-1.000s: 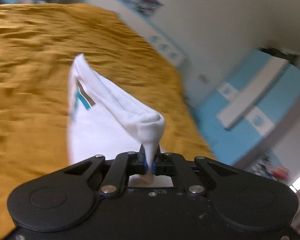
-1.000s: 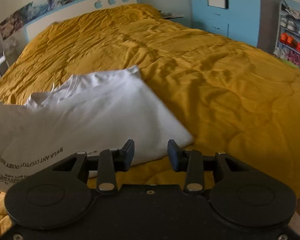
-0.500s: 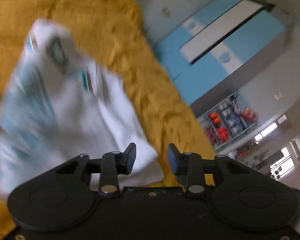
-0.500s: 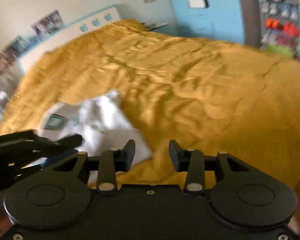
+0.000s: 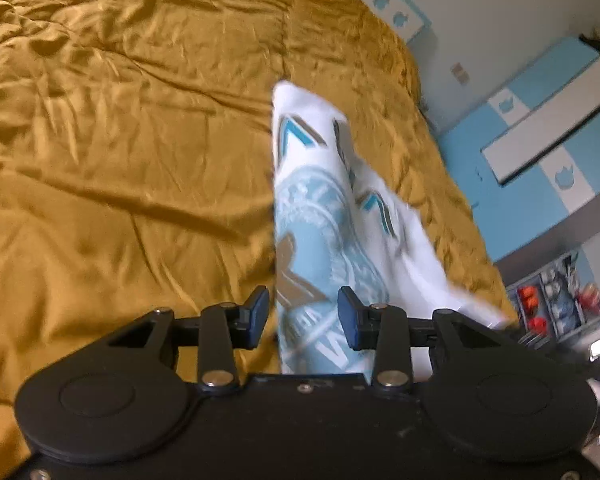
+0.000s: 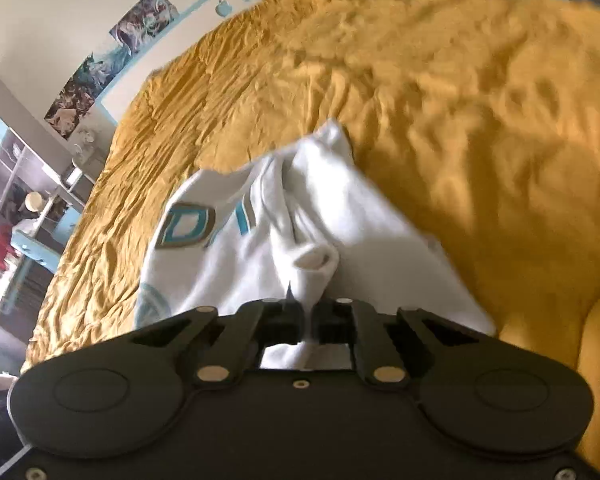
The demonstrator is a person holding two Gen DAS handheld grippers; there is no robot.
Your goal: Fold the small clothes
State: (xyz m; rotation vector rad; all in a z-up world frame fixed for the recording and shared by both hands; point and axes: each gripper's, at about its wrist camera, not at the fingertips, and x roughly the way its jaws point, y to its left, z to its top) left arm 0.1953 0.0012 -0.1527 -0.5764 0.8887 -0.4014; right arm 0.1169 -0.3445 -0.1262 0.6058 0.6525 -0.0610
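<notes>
- Low in the right wrist frame, the right gripper [image 6: 308,320] has its fingers pinched together on a fold of the white shirt [image 6: 300,240].
- Low in the left wrist frame, the left gripper [image 5: 303,316] has its fingers apart, with the shirt's printed cloth [image 5: 320,232] seen between them, untouched by the pads.
- Behind, the shirt lies mid-frame on the mustard bedspread [image 5: 120,140].
- Upper right, a blue wardrobe [image 5: 540,140].

Black left gripper [image 5: 303,316], blue-padded fingers [image 5: 256,316]; silver screws

Bed [image 5: 120,140] under rumpled mustard-yellow cover; white printed shirt [image 5: 320,216] lying on it, toward 3 o'clock in left-wrist view.
</notes>
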